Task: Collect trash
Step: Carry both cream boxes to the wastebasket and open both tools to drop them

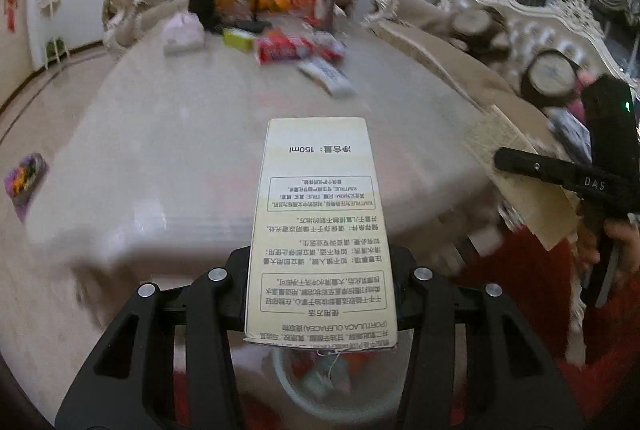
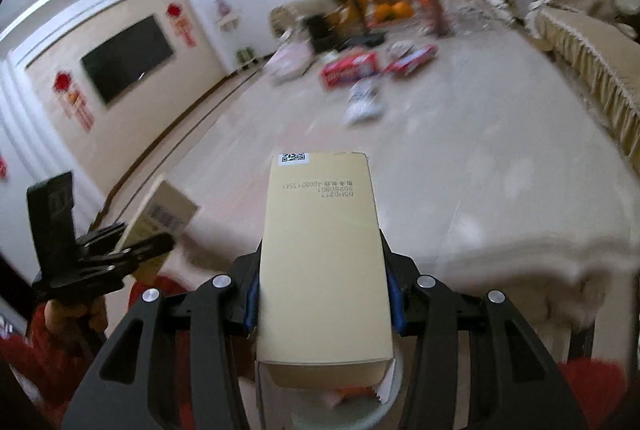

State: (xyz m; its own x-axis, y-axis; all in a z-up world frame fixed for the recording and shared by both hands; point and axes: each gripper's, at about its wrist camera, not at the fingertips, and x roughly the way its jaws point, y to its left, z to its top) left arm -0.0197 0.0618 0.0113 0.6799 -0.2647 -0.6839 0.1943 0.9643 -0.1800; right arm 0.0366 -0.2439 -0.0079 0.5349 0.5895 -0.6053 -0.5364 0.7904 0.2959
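My left gripper (image 1: 320, 270) is shut on a tall cream carton (image 1: 320, 213) printed with small text, held lengthwise out in front. Under its near end sits a white bin (image 1: 292, 386) with scraps inside. My right gripper (image 2: 322, 270) is shut on a plain tan box (image 2: 324, 262) with a QR label at its far end, and the bin's rim (image 2: 394, 386) shows below it. Each view catches the other tool: the right gripper (image 1: 560, 181) at the right edge, the left gripper (image 2: 132, 250) with its carton (image 2: 160, 218) at lower left. Both are held by hands in red sleeves.
More litter lies blurred at the far end of the pale table (image 1: 180, 149): a red packet (image 1: 280, 47), a green box (image 1: 238, 38), a white packet (image 1: 328, 73) and a pink bag (image 1: 182, 29). Flowers, fruit and a stand crowd behind them. Ornate sofas (image 2: 592, 41) flank the table.
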